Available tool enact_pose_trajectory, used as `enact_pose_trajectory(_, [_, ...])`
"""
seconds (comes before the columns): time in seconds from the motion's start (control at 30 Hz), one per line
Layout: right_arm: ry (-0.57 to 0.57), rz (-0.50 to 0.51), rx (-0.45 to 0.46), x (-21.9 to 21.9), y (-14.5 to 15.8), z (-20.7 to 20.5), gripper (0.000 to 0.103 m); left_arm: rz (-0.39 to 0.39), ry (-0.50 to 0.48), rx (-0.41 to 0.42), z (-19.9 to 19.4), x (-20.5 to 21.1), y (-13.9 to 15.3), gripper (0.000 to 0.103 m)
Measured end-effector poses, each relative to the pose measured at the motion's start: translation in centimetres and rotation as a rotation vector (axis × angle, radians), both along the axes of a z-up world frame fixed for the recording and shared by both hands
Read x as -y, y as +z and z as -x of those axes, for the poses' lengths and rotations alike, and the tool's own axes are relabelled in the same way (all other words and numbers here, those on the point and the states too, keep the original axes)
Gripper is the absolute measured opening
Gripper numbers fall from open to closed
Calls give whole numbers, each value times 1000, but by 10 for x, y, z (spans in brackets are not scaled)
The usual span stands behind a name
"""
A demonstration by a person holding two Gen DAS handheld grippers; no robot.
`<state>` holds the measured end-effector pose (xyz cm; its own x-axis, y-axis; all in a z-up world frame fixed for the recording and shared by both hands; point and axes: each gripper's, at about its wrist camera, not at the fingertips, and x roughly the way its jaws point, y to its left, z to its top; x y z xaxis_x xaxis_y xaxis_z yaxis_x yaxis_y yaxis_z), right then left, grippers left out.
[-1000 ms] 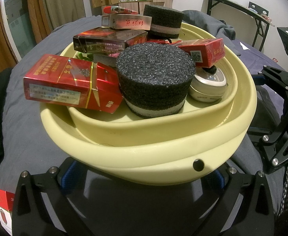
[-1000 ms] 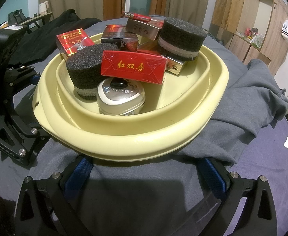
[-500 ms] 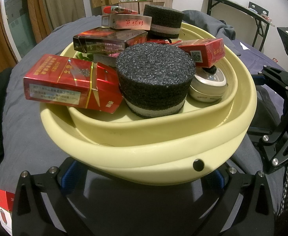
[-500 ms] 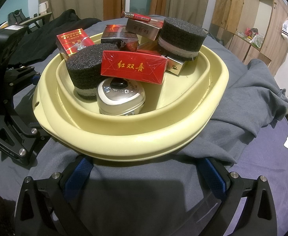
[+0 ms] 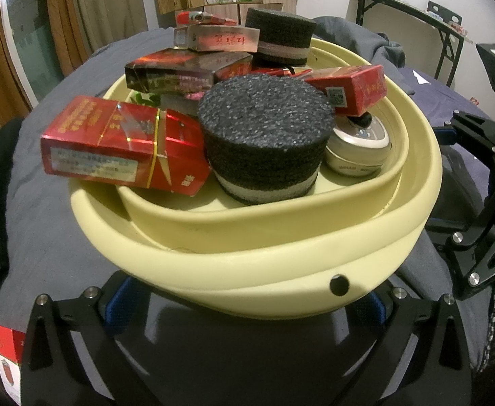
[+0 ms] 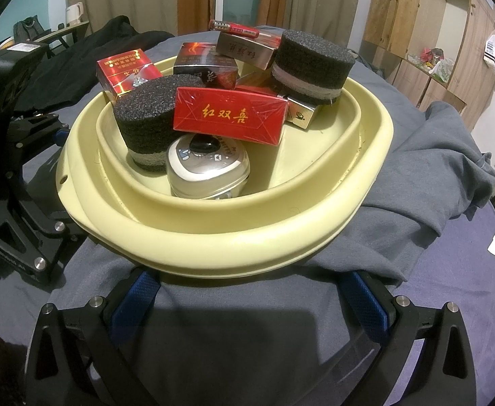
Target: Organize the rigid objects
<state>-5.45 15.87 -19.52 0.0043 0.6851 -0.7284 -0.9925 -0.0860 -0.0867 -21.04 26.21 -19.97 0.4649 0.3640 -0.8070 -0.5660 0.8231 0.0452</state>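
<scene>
A grey-sheeted bed [image 6: 450, 304] carries our yellow basin [image 6: 233, 237], heaped with red boxes [image 6: 230, 115] and black foam pucks [image 5: 264, 142].
Our left gripper [image 5: 247, 308] and right gripper [image 6: 250, 291] face its rim, fingers [image 6: 135, 294] spread wide, pinching nothing.

red box [image 5: 5, 350]: cut off by frame edge | both grippers' fingertips: hidden under yellow basin [image 5: 281, 267]
</scene>
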Motion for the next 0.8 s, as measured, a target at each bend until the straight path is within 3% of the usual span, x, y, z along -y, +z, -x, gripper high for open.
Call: enact_pose_trajectory(0.8, [0, 0, 0, 0, 0, 0, 103, 10, 4, 10, 2, -1, -2, 103])
